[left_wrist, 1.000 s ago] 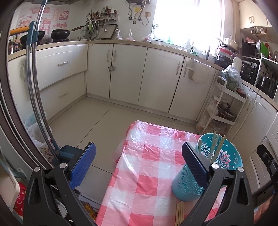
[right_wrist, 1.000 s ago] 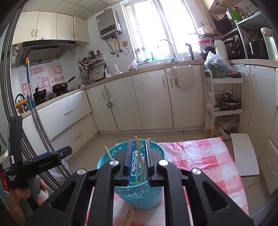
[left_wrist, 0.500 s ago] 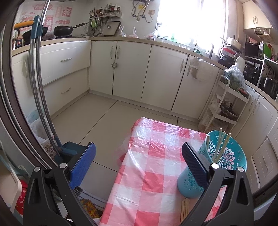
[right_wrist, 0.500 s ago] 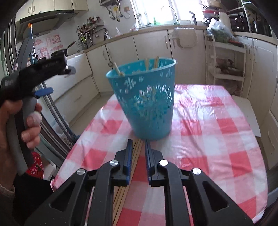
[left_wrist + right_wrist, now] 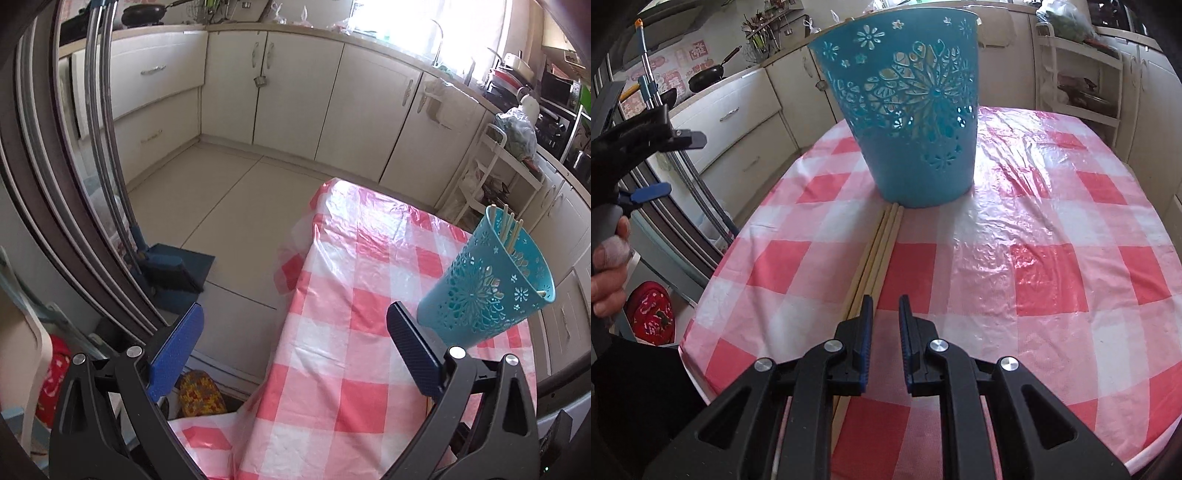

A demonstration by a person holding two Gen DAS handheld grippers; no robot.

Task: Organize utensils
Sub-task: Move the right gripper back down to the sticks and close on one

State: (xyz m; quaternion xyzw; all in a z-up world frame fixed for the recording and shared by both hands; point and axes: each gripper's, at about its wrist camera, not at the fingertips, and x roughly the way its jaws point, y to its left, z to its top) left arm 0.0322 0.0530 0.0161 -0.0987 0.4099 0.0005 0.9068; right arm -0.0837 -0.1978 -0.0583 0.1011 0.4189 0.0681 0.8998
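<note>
At 9 o'clock in the right wrist view, a hand [image 5: 607, 258] grips the handle of the left gripper [image 5: 291, 332], which is off the left edge of the table. In its own view the jaws of this gripper stand wide apart, and nothing is between them. Its left pad hangs over the floor [image 5: 221, 206]. Its right pad is above the checked tablecloth [image 5: 354, 369], near the base of the blue basket [image 5: 908, 110].

The basket stands upright on the cloth at 12 o'clock in the right wrist view, with flower-shaped holes in its wall. In the left wrist view, some chopsticks [image 5: 511, 230] stand inside it and their tips rise above the rim at 2 o'clock.

A bundle of loose chopsticks [image 5: 881, 251] lies flat on the cloth. Its far ends touch or almost touch the foot of the basket, and it runs toward 6 o'clock, under the right gripper [image 5: 885, 317].

The right gripper is low over the cloth. Its jaws stand narrow, with only a small gap, and they hold nothing. The chopsticks pass under its left finger and not between the pads.
</note>
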